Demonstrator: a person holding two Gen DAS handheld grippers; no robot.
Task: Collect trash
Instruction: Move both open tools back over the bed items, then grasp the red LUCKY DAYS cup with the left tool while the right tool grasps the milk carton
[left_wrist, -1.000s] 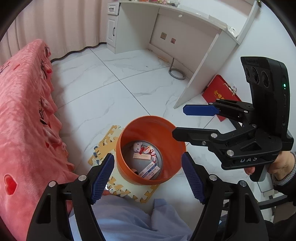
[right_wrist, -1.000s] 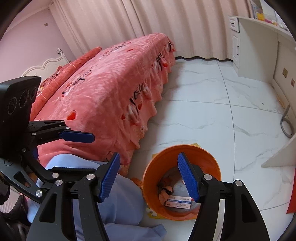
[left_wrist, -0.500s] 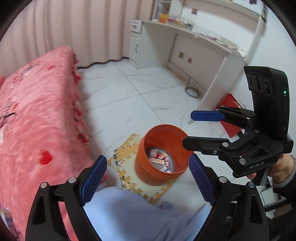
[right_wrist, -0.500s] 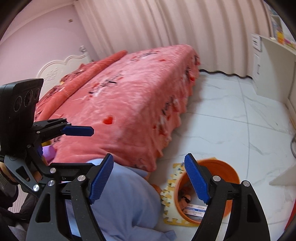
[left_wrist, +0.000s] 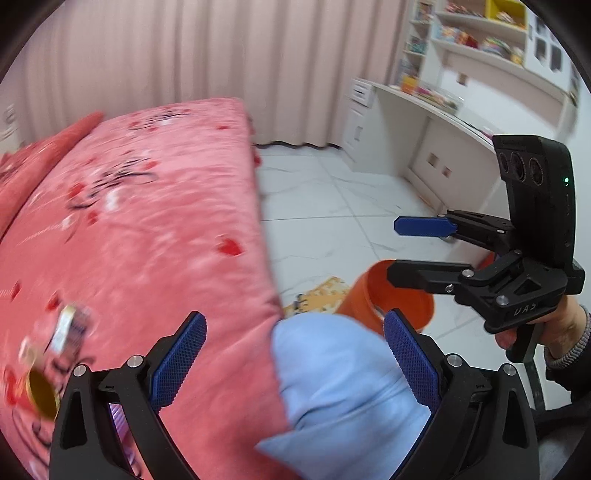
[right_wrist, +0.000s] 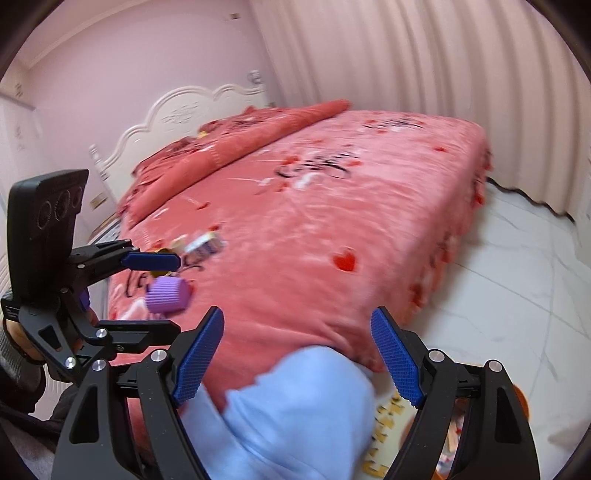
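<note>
Pleated curtains are hanging behind a pink-blanketed bed — white marble floor, desk lining the wall.

Bed: covered by a coral-pink blanket with red hearts and dark lettering
Headboard: white, scalloped top edge, against the pink wall
Curtains: pale pink, pleated, hanging to the floor
Floor: white marble-look tiles
Desk: white, drawers at its near end, along the wall
Shelves: above the desk, crowded with colourful items, blurred
Puzzle mat: yellowish foam, on the floor beside the bed
Knee: light blue trousers, at the bed's edge
</note>
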